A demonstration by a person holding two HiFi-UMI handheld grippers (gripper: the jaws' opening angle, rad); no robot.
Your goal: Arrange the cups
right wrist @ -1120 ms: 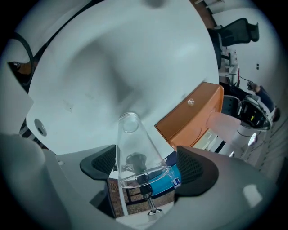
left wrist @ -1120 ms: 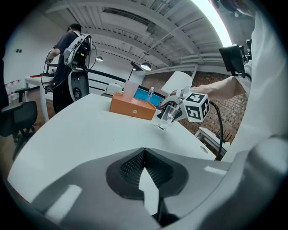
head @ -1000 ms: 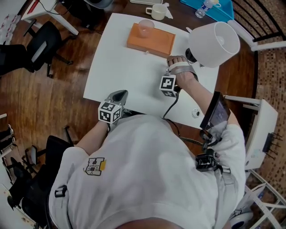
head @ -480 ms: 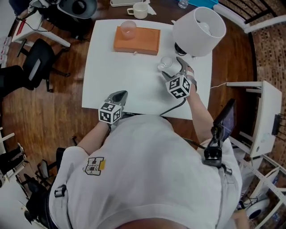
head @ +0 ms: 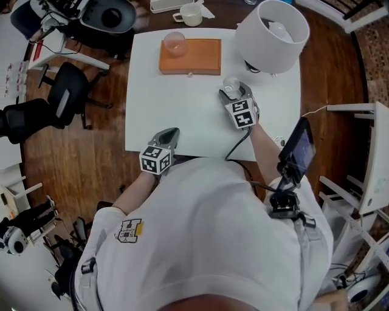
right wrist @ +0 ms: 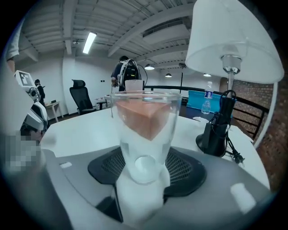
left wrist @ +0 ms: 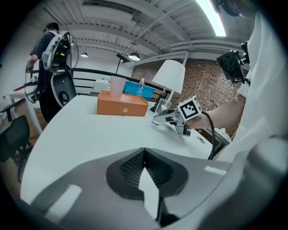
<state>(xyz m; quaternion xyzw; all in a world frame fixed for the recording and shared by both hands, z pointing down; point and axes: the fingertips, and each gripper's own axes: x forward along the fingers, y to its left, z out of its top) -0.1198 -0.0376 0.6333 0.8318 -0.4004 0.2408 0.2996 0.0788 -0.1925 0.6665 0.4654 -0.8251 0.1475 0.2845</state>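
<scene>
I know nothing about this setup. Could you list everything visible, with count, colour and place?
table: one, white, centre.
box: one, orange, table's far edge.
cup: one, pale translucent, on the box.
lamp: one, white shade, far right corner.
clear glass: one, colourless, beside the lamp's base.
mug: one, white, beyond the table.
bottle: one, clear, beyond the table.
office chairs: two, black, floor at left.
left gripper: one, grey, jaws shut, empty.
right gripper: one, grey, jaws just been closing onto the clear glass.
</scene>
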